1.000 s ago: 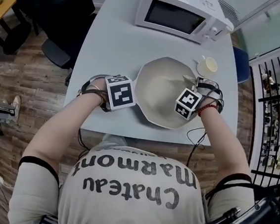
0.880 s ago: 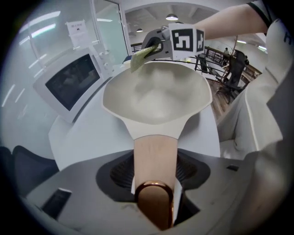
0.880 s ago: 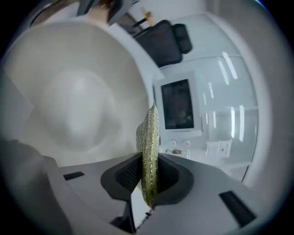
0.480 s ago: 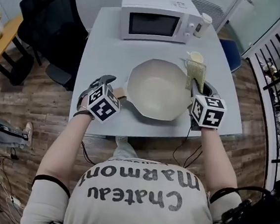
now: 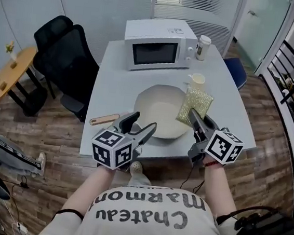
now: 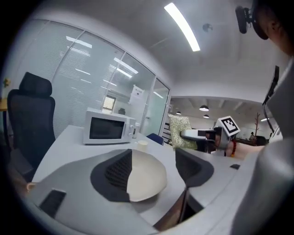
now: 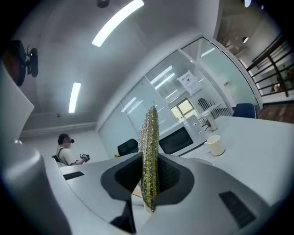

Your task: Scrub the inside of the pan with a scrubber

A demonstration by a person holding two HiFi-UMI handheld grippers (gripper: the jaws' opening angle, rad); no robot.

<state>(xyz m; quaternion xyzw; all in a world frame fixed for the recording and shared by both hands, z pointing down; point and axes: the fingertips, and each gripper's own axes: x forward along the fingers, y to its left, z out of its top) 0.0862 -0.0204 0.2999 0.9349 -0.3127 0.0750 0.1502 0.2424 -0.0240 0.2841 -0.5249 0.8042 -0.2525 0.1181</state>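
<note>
Pan [image 5: 160, 113] near table [image 5: 117, 75] front edge.

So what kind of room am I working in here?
Probably an office, maybe its break corner: glass partition walls, black office chairs, and a microwave on the table.

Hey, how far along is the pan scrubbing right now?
Done: the scrubber is clamped in the right hand-held gripper. In hand: it is held clear of the pan; the left hand-held gripper, open and empty, its jaws just closing slightly, is off the handle. Left: scrubbing the inside; the pale surface doesn't show whether any happened.
</note>
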